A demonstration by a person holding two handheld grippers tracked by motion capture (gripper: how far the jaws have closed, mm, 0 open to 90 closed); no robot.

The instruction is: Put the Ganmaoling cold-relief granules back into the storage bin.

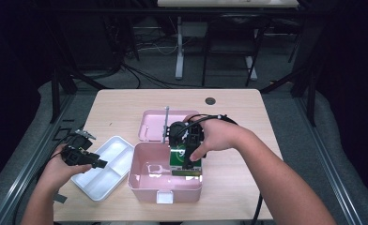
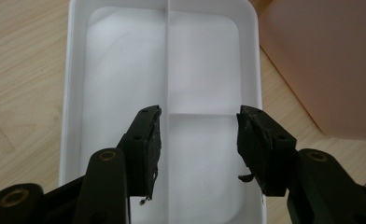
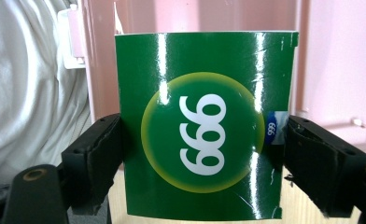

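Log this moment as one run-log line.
right gripper: shut on green box, over pink case | left gripper: open, above white tray | case lid: open

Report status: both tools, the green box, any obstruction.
Right tool shut on green box, over pink case. Left tool open, empty, above white divided tray. Nothing in the way.

One green box (image 3: 204, 126), one pink case (image 1: 165, 180), one white tray (image 1: 104, 168), two grippers

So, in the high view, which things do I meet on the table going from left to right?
Left claw → white divided tray → pink box → green packet held in the right claw.
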